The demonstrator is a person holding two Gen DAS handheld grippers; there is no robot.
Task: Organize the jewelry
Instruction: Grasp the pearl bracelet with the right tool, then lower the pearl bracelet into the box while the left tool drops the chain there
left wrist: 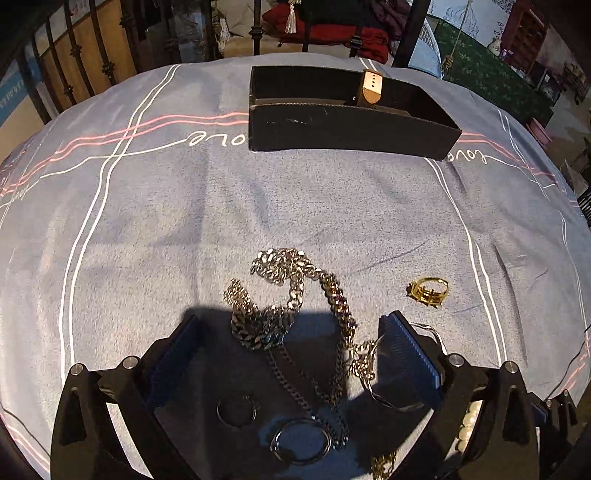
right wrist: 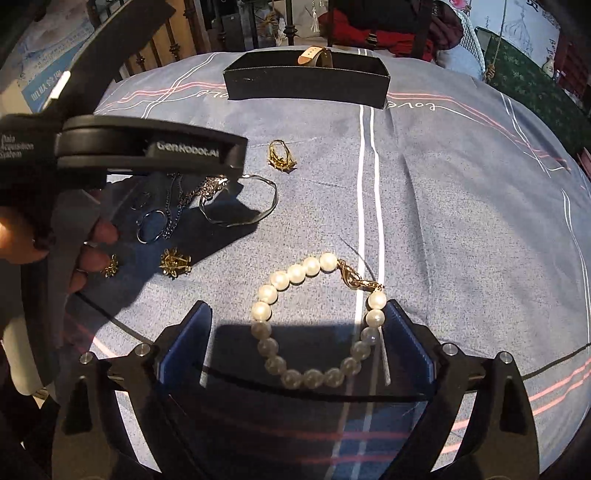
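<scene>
left gripper [left wrist: 291, 332] jaws gape wide over the chunky chain [left wrist: 291, 291], holding nothing. right gripper [right wrist: 297, 328] jaws stand open around the pearl bracelet [right wrist: 314, 325], not pinching it. only a watch [left wrist: 370, 88] sits in the black box [left wrist: 351, 134]; gold ring [left wrist: 428, 291], earrings [right wrist: 175, 263] and bangle [right wrist: 240, 201] remain on the bed.

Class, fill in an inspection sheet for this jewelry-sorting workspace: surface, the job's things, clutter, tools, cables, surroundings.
Surface: blue bedsheet with white and pink stripes, lightly creased.
Job's things: black box at the far edge, a watch strap showing inside; chunky chain, gold ring, thin bangle, pendant hoop, two gold flower earrings, pearl bracelet loose on the sheet.
Clutter: nothing seen.
Tools: left tool open above the chain; right tool open around the pearl bracelet, pads not pressing.
Cables: thin dark cable across the sheet.
Surroundings: iron bed rails, red fabric behind.
</scene>
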